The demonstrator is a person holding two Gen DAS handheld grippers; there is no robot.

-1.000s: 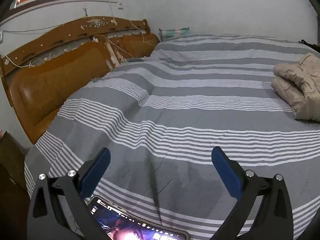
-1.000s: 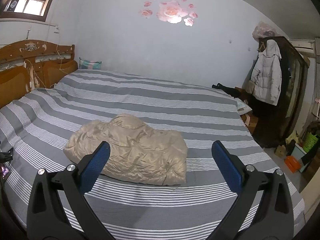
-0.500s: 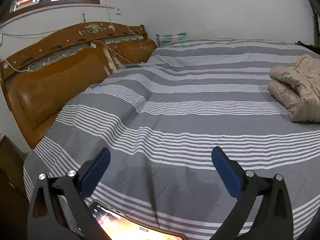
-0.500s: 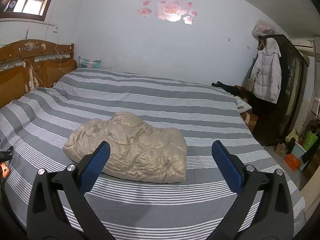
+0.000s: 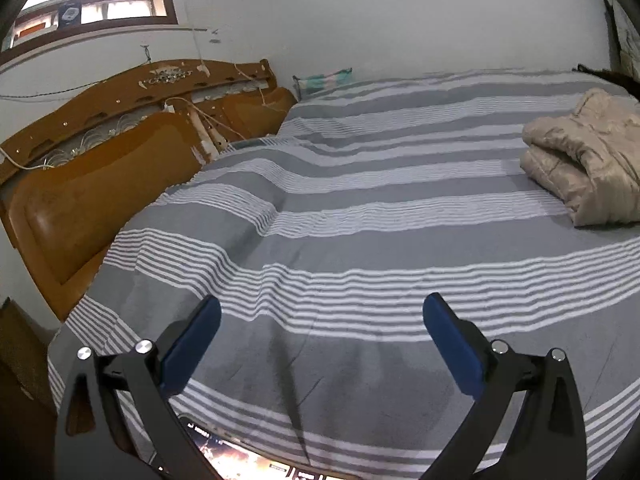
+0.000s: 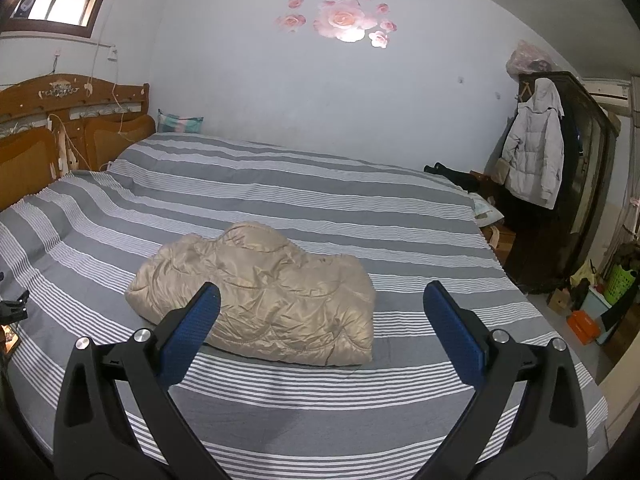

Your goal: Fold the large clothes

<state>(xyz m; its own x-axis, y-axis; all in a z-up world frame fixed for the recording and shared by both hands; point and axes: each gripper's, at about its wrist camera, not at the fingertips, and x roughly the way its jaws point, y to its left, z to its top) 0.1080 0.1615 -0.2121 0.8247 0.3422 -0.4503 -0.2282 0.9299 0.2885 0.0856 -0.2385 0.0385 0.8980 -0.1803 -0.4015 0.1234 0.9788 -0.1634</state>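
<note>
A bed (image 6: 280, 184) with a grey cover striped in thin white bands fills most of both views, running from the lower edge of each frame back to the pale wall. Its brown wooden headboard (image 5: 100, 184) stands along the left side of the left wrist view and at the left edge of the right wrist view.

At the right edge of the right wrist view a dark wardrobe (image 6: 576, 184) rises beside the bed, with a pale grey puffer coat (image 6: 532, 160) hanging on its front.

The beige quilted jacket (image 6: 260, 292) lies on the cover in the centre of the right wrist view, folded into a thick rounded bundle. Its fabric is shiny and crumpled, with curved stitching lines along the near edge and a puffed hump at the top. In the left wrist view it shows at the right edge, stacked in layers.

The right gripper (image 6: 320, 308) sits at the bottom of its frame, blue pads (image 6: 192, 328) spread wide, holding nothing, the jacket just beyond. The left gripper (image 5: 320, 320) is likewise spread and empty over bare cover, well apart from the jacket.

A lit phone screen (image 5: 240, 460) shows at the bottom edge of the left wrist view.
</note>
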